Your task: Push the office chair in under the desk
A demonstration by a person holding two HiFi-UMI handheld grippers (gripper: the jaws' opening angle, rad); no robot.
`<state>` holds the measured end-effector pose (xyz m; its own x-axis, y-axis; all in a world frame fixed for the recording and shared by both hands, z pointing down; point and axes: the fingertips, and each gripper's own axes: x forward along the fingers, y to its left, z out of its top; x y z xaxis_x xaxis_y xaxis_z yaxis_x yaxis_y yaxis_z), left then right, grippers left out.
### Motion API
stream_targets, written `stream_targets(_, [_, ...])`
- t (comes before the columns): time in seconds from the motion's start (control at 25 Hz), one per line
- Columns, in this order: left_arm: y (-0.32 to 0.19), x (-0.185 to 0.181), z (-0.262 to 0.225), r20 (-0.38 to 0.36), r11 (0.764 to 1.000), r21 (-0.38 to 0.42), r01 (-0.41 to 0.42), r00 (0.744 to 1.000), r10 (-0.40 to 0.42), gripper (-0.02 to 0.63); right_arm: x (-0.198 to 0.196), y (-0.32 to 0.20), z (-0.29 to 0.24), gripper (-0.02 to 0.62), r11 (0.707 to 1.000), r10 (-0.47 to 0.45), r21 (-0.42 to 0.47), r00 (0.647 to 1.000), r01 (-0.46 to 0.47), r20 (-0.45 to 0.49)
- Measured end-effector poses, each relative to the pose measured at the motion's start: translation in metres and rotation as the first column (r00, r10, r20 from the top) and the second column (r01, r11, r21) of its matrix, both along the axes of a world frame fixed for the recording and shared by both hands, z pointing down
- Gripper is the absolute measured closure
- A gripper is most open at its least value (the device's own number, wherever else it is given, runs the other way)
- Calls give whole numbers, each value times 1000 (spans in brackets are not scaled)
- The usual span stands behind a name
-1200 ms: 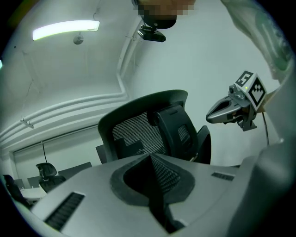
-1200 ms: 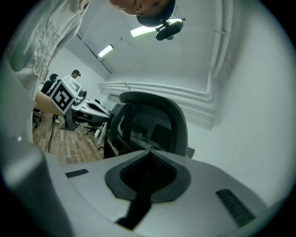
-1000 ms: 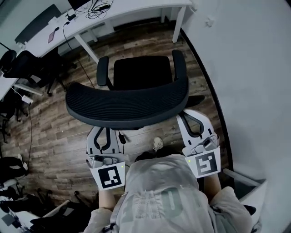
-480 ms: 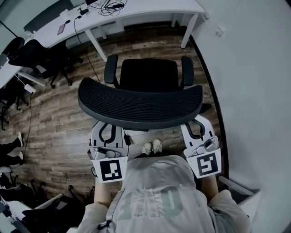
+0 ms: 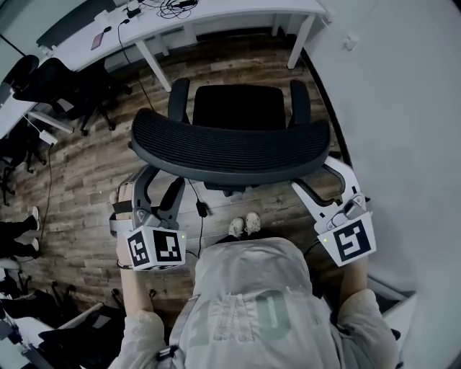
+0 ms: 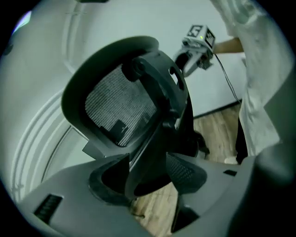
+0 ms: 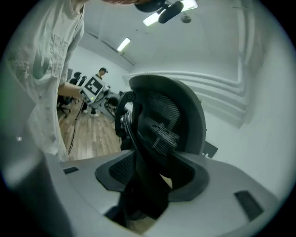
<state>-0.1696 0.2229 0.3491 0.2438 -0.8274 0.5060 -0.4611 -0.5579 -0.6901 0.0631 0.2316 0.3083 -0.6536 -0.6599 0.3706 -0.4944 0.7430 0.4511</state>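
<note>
White desk (image 5: 230,16) stands ahead. The black office chair (image 5: 230,148) sits just short of it, not yet under. Left gripper (image 5: 160,189) and right gripper (image 5: 320,180): jaws opening, the backrest's lower rim between them.

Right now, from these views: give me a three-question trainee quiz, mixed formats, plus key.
1. True or false: the seat of the office chair already sits under the desk.
2. What stands between the jaws of the left gripper and the right gripper? A) a mug B) the backrest rim C) nothing
3. Fill in: the white wall runs along the person's ___ side.
Key: 1 false. 2 B; both grippers' jaws are opening, with the rim between them. 3 right.
</note>
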Motion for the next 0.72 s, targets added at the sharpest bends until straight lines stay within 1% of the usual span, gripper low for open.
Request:
stream_targets(0.04, [-3,-8,3,72,1000,-7,-6,997,7,365,2,-2,3,397,1000,-1,-5,998,1,-65])
stream_targets(0.08, [-6,-14,4,129,1000,-9,-10,992,11,365,5,-3,6,397,1000,0,-10,992,-1,-124])
stream_targets(0.16, [-13,-25,7,213,1000,-23,-13,977,18,367,13,-6,15,397,1000,5,-14,974,-8,-225])
stream_targets(0.2, [-16,-29,10,250,999,-42,-13,968,23,367,17,-6,22,397,1000,1,-17,961,-6,-278])
stream_targets(0.24, [-18,-32,14,282,998,-63,-14,959,32,367,21,-7,29,397,1000,-8,-20,942,1,-336])
stream_targets(0.32, [-21,-35,19,329,996,-90,-23,943,51,367,29,-8,41,397,1000,-21,-25,891,11,-453])
stream_targets(0.4, [-24,-34,19,346,995,-97,-31,936,63,368,34,-12,51,397,1000,-25,-27,844,13,-535])
stream_targets(0.48, [-27,-34,14,353,996,-79,-31,934,57,395,35,-16,59,397,1000,-21,-13,820,17,-572])
stream_targets(0.56, [-31,-34,9,379,999,-41,-33,924,46,472,34,-21,62,407,999,-5,24,806,23,-592])
stream_targets(0.64, [-35,-32,7,408,998,-30,-47,911,55,476,34,-23,63,411,999,-5,31,808,29,-590])
stream_targets(0.72, [-36,-33,5,416,998,-35,-57,907,66,474,33,-23,62,416,999,-24,7,817,34,-576])
